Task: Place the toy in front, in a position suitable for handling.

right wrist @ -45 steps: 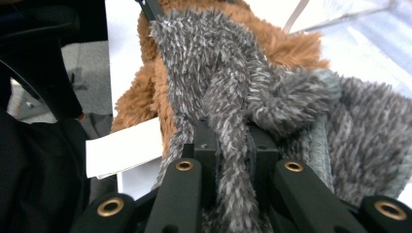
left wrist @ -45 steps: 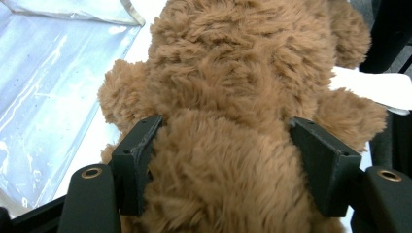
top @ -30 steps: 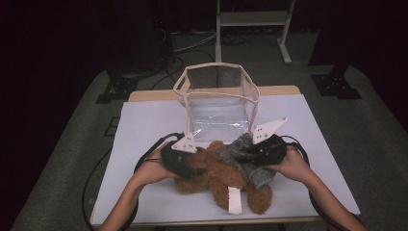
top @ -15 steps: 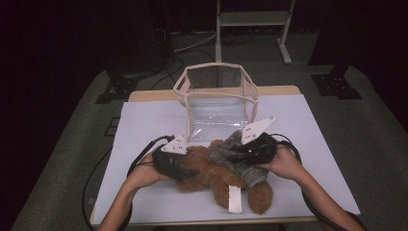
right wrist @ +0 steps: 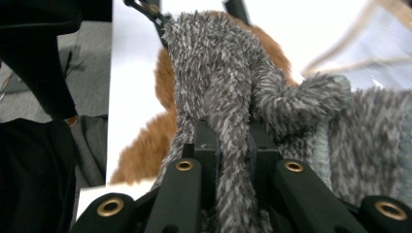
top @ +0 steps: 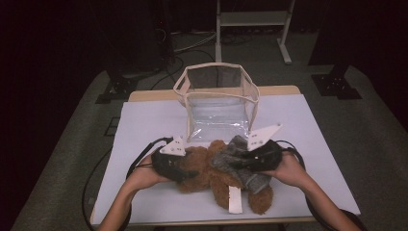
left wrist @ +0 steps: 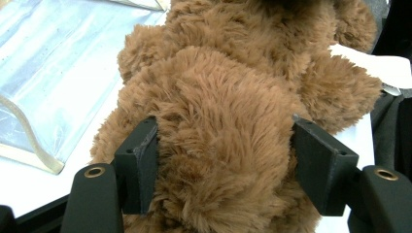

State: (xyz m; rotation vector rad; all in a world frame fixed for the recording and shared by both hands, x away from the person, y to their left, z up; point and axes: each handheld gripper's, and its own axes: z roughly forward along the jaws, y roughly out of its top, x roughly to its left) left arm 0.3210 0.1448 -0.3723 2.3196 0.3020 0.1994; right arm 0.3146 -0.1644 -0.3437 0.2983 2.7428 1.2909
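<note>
On the near part of the white table [top: 144, 120], at the left, the left gripper [top: 180, 166] has its two black jaws pressed into either flank of the brown teddy bear [top: 211, 173], so it is clamped on the plush body; in the left gripper view the fur bulges between the fingers [left wrist: 141, 170]. The bear lies in the middle near part of the table, just near of the clear bag [top: 219, 103], which stands open at the top, its beige-trimmed rim upright and nothing visible inside it. A white tag [top: 235, 199] sticks out from the bear toward the near edge. To the right, a grey fuzzy garment [top: 240, 163] is draped over the bear, and the right gripper [top: 248, 161] is clenched tight on a fold of that fabric; in the right gripper view the grey pile [right wrist: 228, 121] is pinched thin between its jaws. The step in hand looks like working the grey garment on or off the bear while the left gripper steadies the toy; which of the two cannot be told. The next move seems to call for a steady hold on the bear's body while the right gripper pulls the fabric along it without dragging the toy into the bag.
</note>
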